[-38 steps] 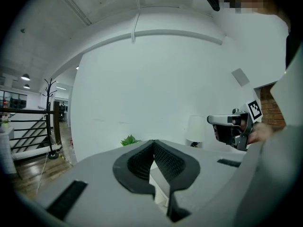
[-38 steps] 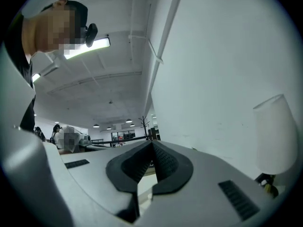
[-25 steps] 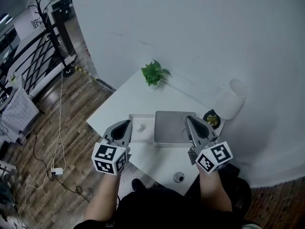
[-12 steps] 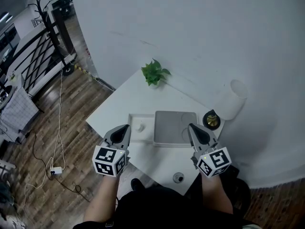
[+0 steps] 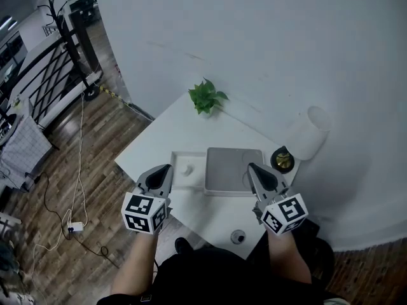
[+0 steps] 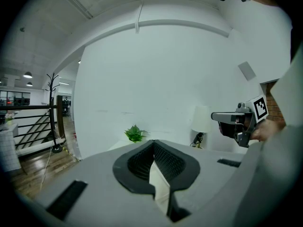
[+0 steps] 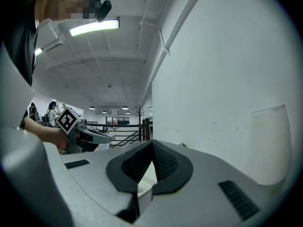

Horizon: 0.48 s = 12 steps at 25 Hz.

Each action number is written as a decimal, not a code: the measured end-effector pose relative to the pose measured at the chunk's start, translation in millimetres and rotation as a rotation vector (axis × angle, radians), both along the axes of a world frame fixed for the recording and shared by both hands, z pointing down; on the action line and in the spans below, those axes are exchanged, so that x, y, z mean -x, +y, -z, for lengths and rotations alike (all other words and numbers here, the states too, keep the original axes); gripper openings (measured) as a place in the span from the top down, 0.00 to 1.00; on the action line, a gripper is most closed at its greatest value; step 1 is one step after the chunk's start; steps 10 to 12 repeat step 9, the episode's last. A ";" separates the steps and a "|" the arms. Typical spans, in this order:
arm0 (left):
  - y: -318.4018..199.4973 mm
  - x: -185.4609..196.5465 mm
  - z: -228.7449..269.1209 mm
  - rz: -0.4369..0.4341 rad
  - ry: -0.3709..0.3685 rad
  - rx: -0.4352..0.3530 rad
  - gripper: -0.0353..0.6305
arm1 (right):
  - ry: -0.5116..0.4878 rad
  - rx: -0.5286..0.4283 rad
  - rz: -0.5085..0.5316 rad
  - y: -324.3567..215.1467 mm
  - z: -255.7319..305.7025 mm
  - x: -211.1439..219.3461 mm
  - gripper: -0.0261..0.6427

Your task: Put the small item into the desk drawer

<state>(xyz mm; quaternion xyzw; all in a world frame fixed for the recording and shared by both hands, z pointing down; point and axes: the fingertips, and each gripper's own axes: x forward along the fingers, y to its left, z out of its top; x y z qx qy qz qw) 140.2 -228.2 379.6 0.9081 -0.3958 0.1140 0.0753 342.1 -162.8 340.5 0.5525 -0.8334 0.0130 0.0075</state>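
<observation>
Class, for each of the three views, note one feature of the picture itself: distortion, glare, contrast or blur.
Head view: wide-angle distortion bows the wall along its foot; the lighting is even and shadows are faint. Left gripper view: black vignette in the corners; the lamp barely stands out from the white wall. Right gripper view: the ceiling light glares brightly; a mosaic patch sits top left.

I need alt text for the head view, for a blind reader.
Seen from above, a person holds the left gripper and right gripper, both shut and empty, over a white desk. On it are a grey pad, a small white item in a white tray, a plant and a lamp.
</observation>
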 end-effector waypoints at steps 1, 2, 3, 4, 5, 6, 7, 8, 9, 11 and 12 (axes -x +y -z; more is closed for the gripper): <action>-0.5 -0.1 -0.6 0.001 -0.001 0.002 0.93 | 0.000 0.002 0.002 -0.4 -0.6 0.0 0.96; -0.8 -0.1 -1.2 0.001 -0.001 0.003 0.93 | 0.000 0.004 0.003 -0.7 -1.4 0.0 0.96; -0.9 -0.2 -1.7 0.000 -0.002 0.005 0.93 | 0.000 0.007 0.002 -0.8 -2.2 -0.1 0.96; -1.1 -0.4 -2.1 0.000 -0.002 0.006 0.93 | 0.000 0.011 0.001 -1.0 -3.1 -0.5 0.96; -1.2 -0.7 -2.5 -0.001 -0.003 0.006 0.93 | -0.001 0.014 0.000 -1.1 -3.8 -0.9 0.96; -1.4 -1.3 -2.8 -0.001 -0.003 0.007 0.93 | 0.000 0.014 0.000 -1.3 -4.2 -1.3 0.96; -1.6 -2.1 -3.1 -0.002 -0.003 0.007 0.93 | 0.001 0.014 0.001 -1.6 -4.5 -1.8 0.96; -1.9 -3.0 -3.3 -0.003 -0.003 0.007 0.93 | 0.001 0.013 0.002 -1.9 -4.7 -2.4 0.96; -2.2 -4.0 -3.6 -0.004 -0.003 0.007 0.93 | 0.002 0.013 0.003 -2.2 -4.9 -3.0 0.96; -2.2 -4.0 -3.6 -0.004 -0.003 0.007 0.93 | 0.002 0.013 0.003 -2.2 -4.9 -3.0 0.96; -2.2 -4.0 -3.6 -0.004 -0.003 0.007 0.93 | 0.002 0.013 0.003 -2.2 -4.9 -3.0 0.96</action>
